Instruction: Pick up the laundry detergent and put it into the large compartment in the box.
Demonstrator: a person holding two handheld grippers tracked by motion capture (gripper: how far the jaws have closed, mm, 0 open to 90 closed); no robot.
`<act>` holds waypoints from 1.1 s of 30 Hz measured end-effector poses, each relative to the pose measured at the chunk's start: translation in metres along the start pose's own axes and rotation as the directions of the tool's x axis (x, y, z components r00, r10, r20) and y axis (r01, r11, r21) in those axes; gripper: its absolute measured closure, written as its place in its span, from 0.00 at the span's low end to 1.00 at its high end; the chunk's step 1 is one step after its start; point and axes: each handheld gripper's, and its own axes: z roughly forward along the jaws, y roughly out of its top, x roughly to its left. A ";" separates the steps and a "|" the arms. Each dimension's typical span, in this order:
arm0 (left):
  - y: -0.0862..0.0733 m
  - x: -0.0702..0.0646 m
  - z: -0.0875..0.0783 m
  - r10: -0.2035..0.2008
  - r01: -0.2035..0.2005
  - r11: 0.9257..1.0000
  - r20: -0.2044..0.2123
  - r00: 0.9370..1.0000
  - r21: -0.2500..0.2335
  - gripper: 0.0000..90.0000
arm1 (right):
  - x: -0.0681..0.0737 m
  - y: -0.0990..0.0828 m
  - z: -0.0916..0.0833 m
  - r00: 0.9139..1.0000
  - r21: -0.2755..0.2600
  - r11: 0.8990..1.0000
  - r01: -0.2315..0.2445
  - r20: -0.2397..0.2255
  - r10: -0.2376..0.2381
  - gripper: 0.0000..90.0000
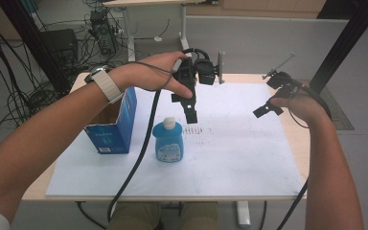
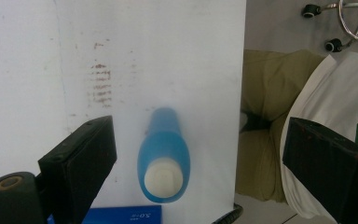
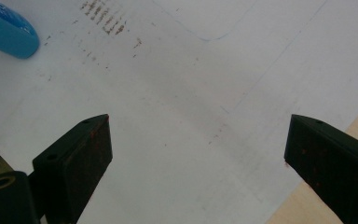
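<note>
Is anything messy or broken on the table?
Nothing is spilled or broken. The blue bottle stands upright beside the open blue box. The only oddity is a patch of brownish smudges on the white sheet, like old stains.

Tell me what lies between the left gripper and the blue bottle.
Nothing: the left gripper hangs open above the blue bottle, with only air and bare white board between, as the left gripper view shows.
</note>
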 end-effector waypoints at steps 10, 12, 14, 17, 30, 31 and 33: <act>0.000 0.001 0.000 -0.003 0.003 1.000 -0.005 1.000 0.002 0.11 | 0.000 0.002 0.000 1.000 -0.003 1.000 0.007 -0.001 -0.007 0.08; 0.000 0.001 0.001 0.000 0.000 1.000 -0.006 1.000 0.007 0.11 | 0.000 0.002 0.001 1.000 -0.002 1.000 0.006 -0.004 -0.006 0.08; -0.001 0.000 0.001 -0.005 0.005 1.000 -0.006 1.000 0.001 0.11 | 0.000 0.003 0.002 1.000 0.002 1.000 0.008 -0.004 -0.008 0.08; -0.001 -0.001 0.000 -0.004 0.004 1.000 -0.011 1.000 0.006 0.11 | 0.000 0.003 0.001 1.000 -0.001 1.000 0.005 -0.003 -0.005 0.08; -0.005 -0.001 -0.002 -0.007 0.007 1.000 -0.020 1.000 -0.002 0.11 | 0.001 0.001 0.000 1.000 -0.002 1.000 0.010 -0.005 -0.010 0.08; -0.005 -0.001 -0.002 -0.004 0.004 1.000 -0.021 1.000 -0.003 0.11 | 0.001 0.001 0.000 1.000 -0.001 1.000 0.010 -0.004 -0.010 0.08; -0.005 -0.001 -0.002 -0.003 0.003 1.000 -0.025 1.000 -0.003 0.11 | 0.001 0.000 0.000 1.000 -0.004 1.000 0.006 -0.005 -0.006 0.08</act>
